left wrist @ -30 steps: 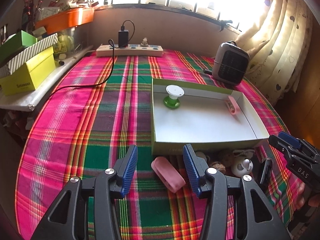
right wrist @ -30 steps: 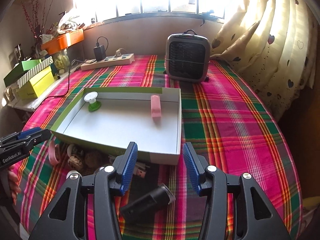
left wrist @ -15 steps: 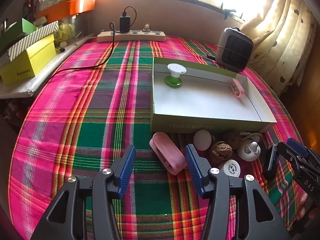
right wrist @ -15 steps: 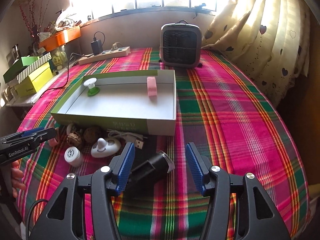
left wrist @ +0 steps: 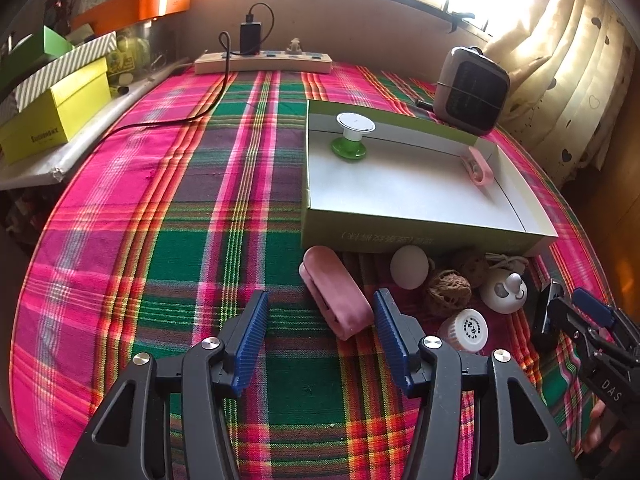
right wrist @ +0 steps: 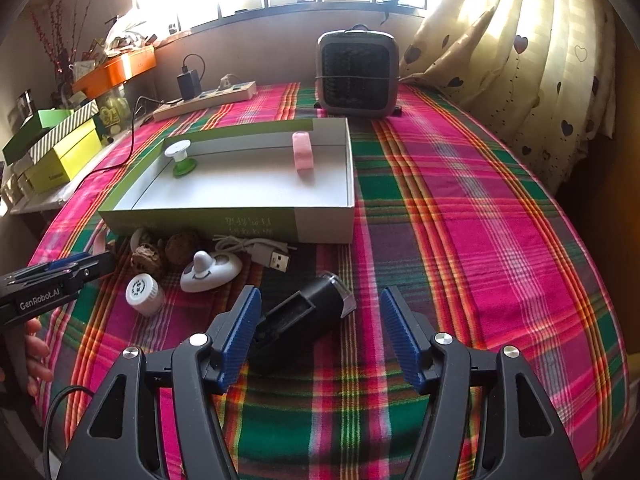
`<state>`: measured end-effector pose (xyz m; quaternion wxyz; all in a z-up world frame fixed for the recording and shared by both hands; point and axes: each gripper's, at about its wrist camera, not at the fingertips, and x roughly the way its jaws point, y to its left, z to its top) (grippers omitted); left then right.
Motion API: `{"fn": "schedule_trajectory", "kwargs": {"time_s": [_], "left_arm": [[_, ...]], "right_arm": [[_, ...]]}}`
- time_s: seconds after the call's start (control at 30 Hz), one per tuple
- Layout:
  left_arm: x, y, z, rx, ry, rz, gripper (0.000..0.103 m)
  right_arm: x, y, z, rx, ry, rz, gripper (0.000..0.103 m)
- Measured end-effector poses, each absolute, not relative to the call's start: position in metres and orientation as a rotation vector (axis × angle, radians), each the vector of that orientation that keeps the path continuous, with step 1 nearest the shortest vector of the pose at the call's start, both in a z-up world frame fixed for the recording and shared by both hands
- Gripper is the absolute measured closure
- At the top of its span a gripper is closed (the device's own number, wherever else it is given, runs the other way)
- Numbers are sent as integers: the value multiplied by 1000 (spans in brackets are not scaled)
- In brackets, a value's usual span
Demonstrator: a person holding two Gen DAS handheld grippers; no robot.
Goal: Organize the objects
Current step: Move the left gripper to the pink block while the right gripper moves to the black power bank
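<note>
A pink case [left wrist: 338,296] lies on the plaid cloth between the fingers of my left gripper [left wrist: 322,320]. Its jaws are opening and the pads do not press on it. My right gripper [right wrist: 320,320] straddles a black cylinder [right wrist: 304,316], jaws opening, pads off it. A green-and-white box [left wrist: 420,236] holds a green spool [left wrist: 352,136] and a pink clip [left wrist: 478,166]. In front of the box sit a white egg [left wrist: 409,266], walnuts [left wrist: 447,290], a white toy [left wrist: 504,290], a capped jar [left wrist: 466,330] and a USB cable [right wrist: 264,250].
A small heater [right wrist: 358,76] and a power strip [left wrist: 264,62] stand at the back of the table. Yellow and green boxes [left wrist: 56,116] are stacked on a ledge at the left. A curtain [right wrist: 520,60] hangs at the right.
Both grippers' jaws have spread wider. Both views have drawn back from the box, so the small objects in front of it show more fully. The black cylinder now sits higher between the right fingers.
</note>
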<state>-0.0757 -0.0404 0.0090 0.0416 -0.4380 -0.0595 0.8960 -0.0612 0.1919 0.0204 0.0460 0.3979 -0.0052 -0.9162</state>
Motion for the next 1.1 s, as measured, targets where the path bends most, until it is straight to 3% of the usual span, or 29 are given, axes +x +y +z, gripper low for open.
{"fn": "schedule_trajectory", "kwargs": {"time_s": [0.73, 1.1], "left_arm": [[-73, -59, 7, -1356, -183, 2780, 50], [-82, -48, 6, -1349, -49, 2763, 50]], "right_arm": [[-50, 197, 11, 1291, 68, -2824, 35], [-55, 205, 5, 1314, 37, -2814, 35]]}}
